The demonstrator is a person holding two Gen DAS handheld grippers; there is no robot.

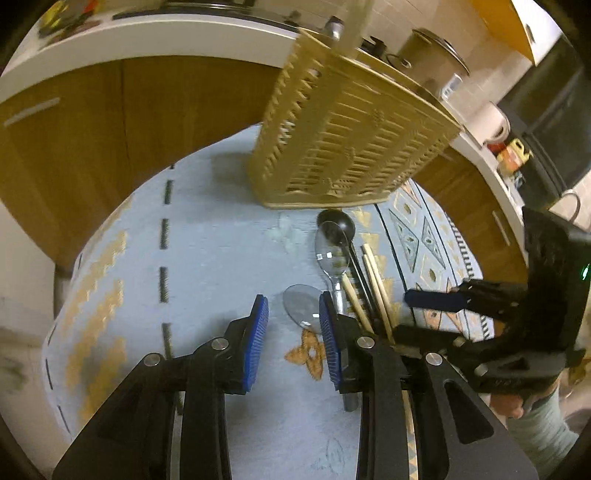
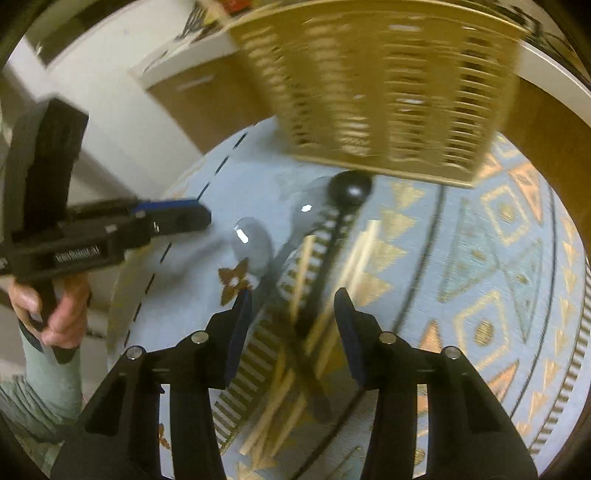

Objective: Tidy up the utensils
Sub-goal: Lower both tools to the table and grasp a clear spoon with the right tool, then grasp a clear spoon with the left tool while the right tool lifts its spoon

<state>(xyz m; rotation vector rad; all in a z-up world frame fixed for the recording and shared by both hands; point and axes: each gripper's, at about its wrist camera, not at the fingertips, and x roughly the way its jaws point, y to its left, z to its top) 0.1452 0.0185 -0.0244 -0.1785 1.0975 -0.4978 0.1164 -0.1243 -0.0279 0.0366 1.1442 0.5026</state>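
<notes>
A beige slotted utensil basket stands on the light-blue patterned cloth; it also shows in the right wrist view. In front of it lie a black ladle, two metal spoons and several wooden chopsticks. My left gripper is open and empty, low over the nearer spoon. My right gripper is open and empty, above the chopsticks and the ladle handle. The right wrist view is blurred.
Wooden cabinets with a white countertop curve behind the table. A pot and a white jug stand on the counter. The right gripper's body is close on the left one's right side.
</notes>
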